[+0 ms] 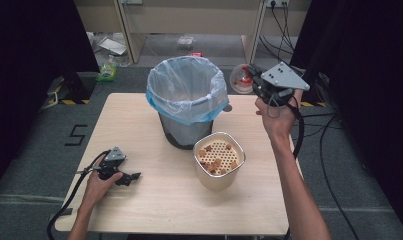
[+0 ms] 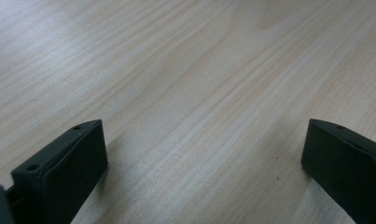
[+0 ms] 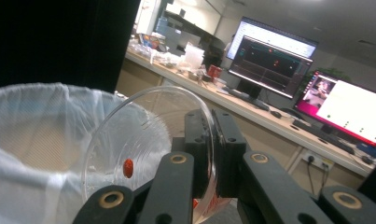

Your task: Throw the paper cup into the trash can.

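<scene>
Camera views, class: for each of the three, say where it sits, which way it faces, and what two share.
High view: above the table, looking forward and down; both forearms, left tongs.
Left gripper view: low over bare wood; own open jaws.
Right gripper view: raised, facing monitors; right tongs clamp a clear plate.
Shared: lined bin, in high and right gripper views.

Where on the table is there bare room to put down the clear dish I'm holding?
The pale wooden table is bare along its near edge, in front of the cream perforated-lid container, and at its far left, beside the bag-lined grey bin. The middle is crowded. The right gripper holds the clear plastic dish beyond the bin; the left gripper rests near-left.
</scene>
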The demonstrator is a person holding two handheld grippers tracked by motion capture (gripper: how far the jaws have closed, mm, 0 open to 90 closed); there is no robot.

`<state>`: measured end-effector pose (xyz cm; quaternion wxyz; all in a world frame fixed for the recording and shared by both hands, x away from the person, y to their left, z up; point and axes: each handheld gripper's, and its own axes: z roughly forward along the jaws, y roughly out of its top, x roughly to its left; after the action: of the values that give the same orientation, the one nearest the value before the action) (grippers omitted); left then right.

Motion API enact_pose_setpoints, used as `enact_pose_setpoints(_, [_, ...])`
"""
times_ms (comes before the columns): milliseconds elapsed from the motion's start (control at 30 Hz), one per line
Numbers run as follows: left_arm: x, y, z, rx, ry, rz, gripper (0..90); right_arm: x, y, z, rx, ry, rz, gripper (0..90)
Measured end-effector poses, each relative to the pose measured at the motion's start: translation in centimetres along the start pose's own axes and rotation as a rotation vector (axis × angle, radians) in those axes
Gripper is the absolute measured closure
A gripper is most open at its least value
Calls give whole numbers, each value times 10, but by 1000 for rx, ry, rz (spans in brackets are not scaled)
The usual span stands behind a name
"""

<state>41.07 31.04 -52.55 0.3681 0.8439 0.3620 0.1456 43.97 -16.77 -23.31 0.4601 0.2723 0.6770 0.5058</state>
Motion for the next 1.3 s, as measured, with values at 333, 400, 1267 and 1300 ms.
enact_pose_setpoints(333, [0, 0, 0, 0, 0, -1, 0, 14, 27, 28, -17, 64, 9, 863])
enact_pose_setpoints(400, [0, 0, 0, 0, 0, 0, 0, 20, 31, 34, -14, 82, 3, 863])
enact_pose_setpoints(1267, [0, 0, 0, 0, 0, 0, 0, 65, 23, 112, 123, 242, 57, 705])
enact_pose_setpoints(1300, [0, 0, 0, 0, 0, 0, 0, 65, 23, 112, 123, 242, 57, 705])
